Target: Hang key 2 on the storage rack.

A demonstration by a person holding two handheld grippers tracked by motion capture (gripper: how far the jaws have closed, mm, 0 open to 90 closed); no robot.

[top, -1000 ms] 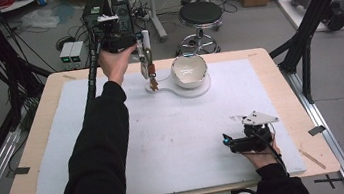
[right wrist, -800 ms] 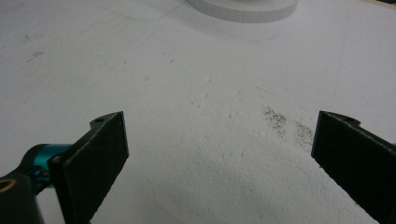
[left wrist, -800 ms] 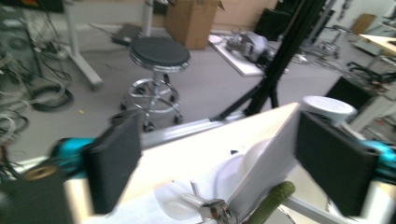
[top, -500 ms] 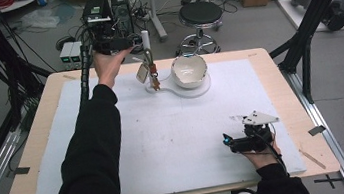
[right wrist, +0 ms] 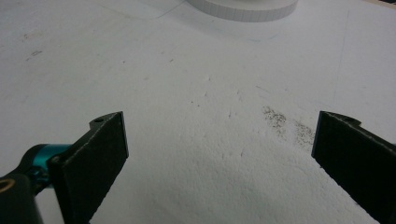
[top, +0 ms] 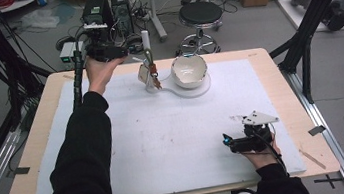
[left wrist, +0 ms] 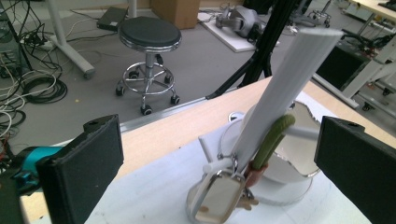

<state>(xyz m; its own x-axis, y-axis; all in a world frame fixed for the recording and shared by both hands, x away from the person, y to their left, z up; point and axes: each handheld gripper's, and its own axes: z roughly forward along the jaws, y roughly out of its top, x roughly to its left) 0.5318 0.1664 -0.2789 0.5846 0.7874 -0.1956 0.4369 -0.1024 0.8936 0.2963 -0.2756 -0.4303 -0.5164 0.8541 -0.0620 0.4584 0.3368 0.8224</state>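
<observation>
A white upright post stands at the table's far edge, left of a white bowl on a round white base. A shiny metal clip, a green curved piece and a small brown part hang on the post. My left gripper is open, held in the air just left of the post. In the left gripper view the post, the clip and the bowl lie beyond the open left gripper. My right gripper rests open near the front right over bare mat; the right gripper holds nothing.
A white mat covers the wooden table. Behind the far edge are a black stool, computer boxes and floor cables. Black frame legs stand at the right corner. The base's edge lies far ahead of the right gripper.
My left gripper has drawn back to the left, away from the post, and stands open beside it. The right gripper has not moved.
</observation>
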